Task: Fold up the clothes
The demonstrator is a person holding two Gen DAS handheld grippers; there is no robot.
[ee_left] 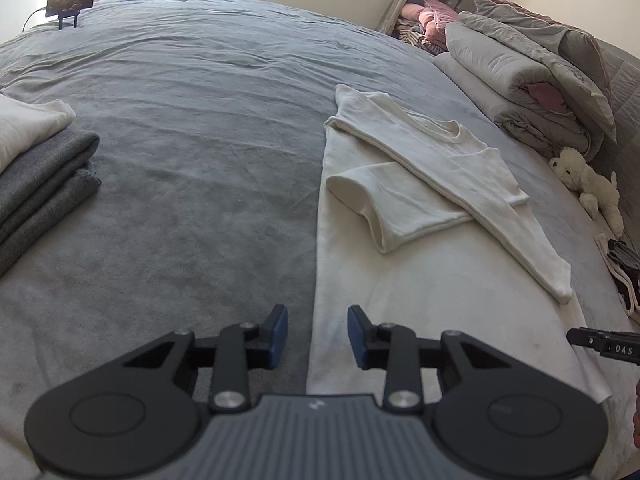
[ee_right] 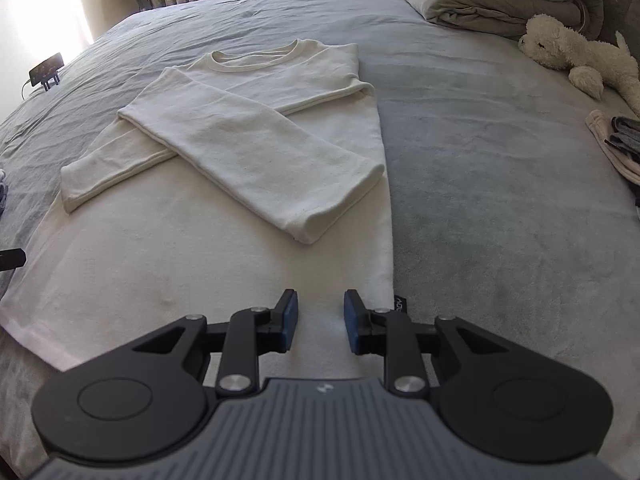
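A cream long-sleeved sweater (ee_left: 420,276) lies flat on the grey bed (ee_left: 200,120), neck away from me, with both sleeves folded across its chest. My left gripper (ee_left: 317,334) hovers at the sweater's left edge near the hem; its blue pads stand apart with nothing pinched, so it is open. In the right wrist view the sweater (ee_right: 192,248) fills the middle. My right gripper (ee_right: 321,320) sits over its lower right corner, open, the cloth lying beneath the gap. The tip of the right gripper (ee_left: 600,345) also shows at the right edge of the left wrist view.
A stack of folded grey and cream clothes (ee_left: 36,168) sits at the left. A rolled duvet and pillows (ee_left: 520,76) lie at the head of the bed, with a white plush toy (ee_right: 580,56) and loose garments (ee_right: 616,144) at the right. A phone on a stand (ee_left: 70,2) is at the far left.
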